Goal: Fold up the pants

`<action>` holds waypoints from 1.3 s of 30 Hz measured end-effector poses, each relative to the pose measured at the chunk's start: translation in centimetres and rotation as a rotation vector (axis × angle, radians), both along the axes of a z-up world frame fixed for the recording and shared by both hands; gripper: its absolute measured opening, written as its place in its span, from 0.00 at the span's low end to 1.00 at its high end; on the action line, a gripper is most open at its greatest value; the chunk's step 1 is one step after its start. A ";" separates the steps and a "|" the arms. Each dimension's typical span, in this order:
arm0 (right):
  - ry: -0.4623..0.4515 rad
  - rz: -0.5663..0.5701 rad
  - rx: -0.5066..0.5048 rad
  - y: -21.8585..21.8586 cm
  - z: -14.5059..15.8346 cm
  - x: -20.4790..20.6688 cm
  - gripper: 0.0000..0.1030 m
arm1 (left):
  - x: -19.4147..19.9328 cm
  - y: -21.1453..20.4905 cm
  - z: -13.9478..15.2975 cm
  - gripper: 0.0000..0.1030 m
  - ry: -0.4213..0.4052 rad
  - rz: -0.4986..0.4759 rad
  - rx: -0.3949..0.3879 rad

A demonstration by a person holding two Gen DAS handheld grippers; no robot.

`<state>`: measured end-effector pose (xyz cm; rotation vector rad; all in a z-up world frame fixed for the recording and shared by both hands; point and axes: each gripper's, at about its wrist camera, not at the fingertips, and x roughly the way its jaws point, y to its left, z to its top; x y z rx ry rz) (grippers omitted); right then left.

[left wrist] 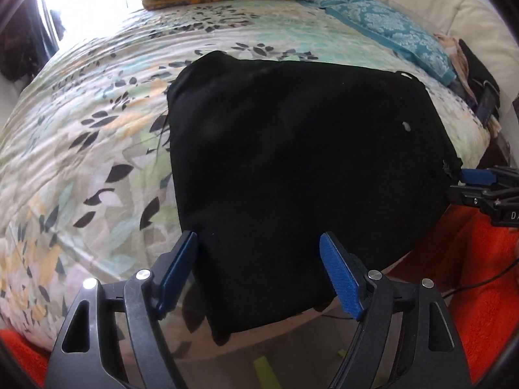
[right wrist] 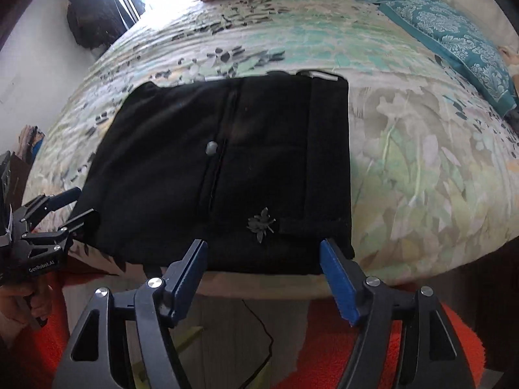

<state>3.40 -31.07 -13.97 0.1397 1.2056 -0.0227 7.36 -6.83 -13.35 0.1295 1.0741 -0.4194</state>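
Left gripper (left wrist: 259, 269): jaws spread wide, holding nothing; it hovers at the near-left edge of the pants, one finger on either side of the hanging cloth.
Pants (right wrist: 227, 175): black, folded into a compact, roughly square block that lies flat on the floral bedspread (right wrist: 421, 162) at the near edge of the bed, one corner drooping over the edge.
Right gripper (right wrist: 263, 269): also wide open and empty, just short of the near-right corner of the pants.
Key relation: the block lies straight ahead of both grippers, its near edge running left to right between them; each is about equally near (neither touches cloth, as far as I can tell).
Containers: none in view.
Judgement: folding looks nearly complete.
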 end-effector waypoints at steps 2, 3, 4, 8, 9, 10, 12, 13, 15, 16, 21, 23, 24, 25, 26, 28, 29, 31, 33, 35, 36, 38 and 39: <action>-0.020 0.003 -0.032 0.1 0.4 -0.7 0.69 | 0.1 0.4 1.8 0.77 0.005 0.035 -0.032; -0.048 -0.008 -0.044 0.1 1.5 -1.1 0.69 | 0.0 0.7 3.0 0.77 -0.007 0.039 -0.053; -0.080 -0.028 -0.042 -0.1 2.8 -1.7 0.69 | -0.3 0.9 4.3 0.77 -0.029 0.047 -0.062; -0.217 -0.119 -0.022 -0.5 6.9 -4.4 0.79 | -1.2 1.6 7.9 0.80 -0.098 0.088 -0.064; -0.244 -0.142 -0.023 -0.6 7.5 -5.1 0.80 | -1.4 1.8 8.4 0.82 -0.101 0.098 -0.061; -0.265 -0.159 -0.019 -0.5 8.0 -5.6 0.80 | -1.7 1.9 8.7 0.82 -0.100 0.105 -0.054; -0.281 -0.186 -0.001 -0.3 8.3 -6.4 0.80 | -2.2 2.0 8.9 0.82 -0.099 0.108 -0.040; -0.281 -0.196 0.007 -0.1 8.3 -6.6 0.80 | -2.4 1.9 9.0 0.82 -0.101 0.107 -0.028; -0.279 -0.204 0.015 0.4 8.2 -6.8 0.80 | -3.0 1.9 9.1 0.82 -0.110 0.106 -0.004; -0.276 -0.200 0.019 0.8 8.0 -6.7 0.80 | -3.2 1.9 9.1 0.82 -0.114 0.105 0.006; -0.264 -0.184 0.017 1.7 7.4 -7.1 0.80 | -3.6 1.8 9.3 0.82 -0.126 0.110 0.034; -0.255 -0.178 0.020 1.8 6.9 -7.2 0.80 | -3.5 1.8 9.1 0.82 -0.122 0.106 0.036; -0.251 -0.173 0.023 1.9 6.6 -7.3 0.80 | -3.4 1.9 9.0 0.82 -0.114 0.101 0.035; -0.248 -0.169 0.029 1.9 6.4 -7.3 0.80 | -3.0 2.1 8.8 0.82 -0.101 0.094 0.025; -0.250 -0.159 0.046 1.7 6.3 -7.2 0.80 | -2.4 2.6 8.7 0.82 -0.081 0.087 -0.002; -0.271 -0.135 0.132 0.0 6.5 -6.5 0.80 | -0.4 4.1 8.2 0.82 -0.027 0.089 -0.101; -0.292 -0.153 0.167 -1.6 6.8 -6.0 0.81 | 0.9 5.1 7.6 0.82 0.006 0.094 -0.147; -0.305 -0.194 0.208 -5.6 7.0 -4.0 0.89 | 3.5 6.6 6.1 0.82 0.062 0.123 -0.191; -0.217 -0.183 0.278 -9.0 5.5 -0.7 0.90 | 5.4 7.1 4.5 0.82 0.103 0.118 -0.206; -0.128 -0.141 0.406 -11.2 3.3 2.2 0.90 | 6.9 6.9 2.6 0.82 0.161 0.100 -0.228; -0.080 -0.120 0.472 -11.8 1.9 3.4 0.90 | 7.5 6.6 1.6 0.82 0.198 0.095 -0.241; 0.013 -0.112 0.490 -12.2 -0.7 5.2 0.90 | 8.4 6.1 -0.4 0.82 0.262 0.105 -0.265; 0.053 -0.099 0.506 -12.2 -1.9 5.9 0.90 | 8.7 6.0 -1.3 0.82 0.285 0.110 -0.273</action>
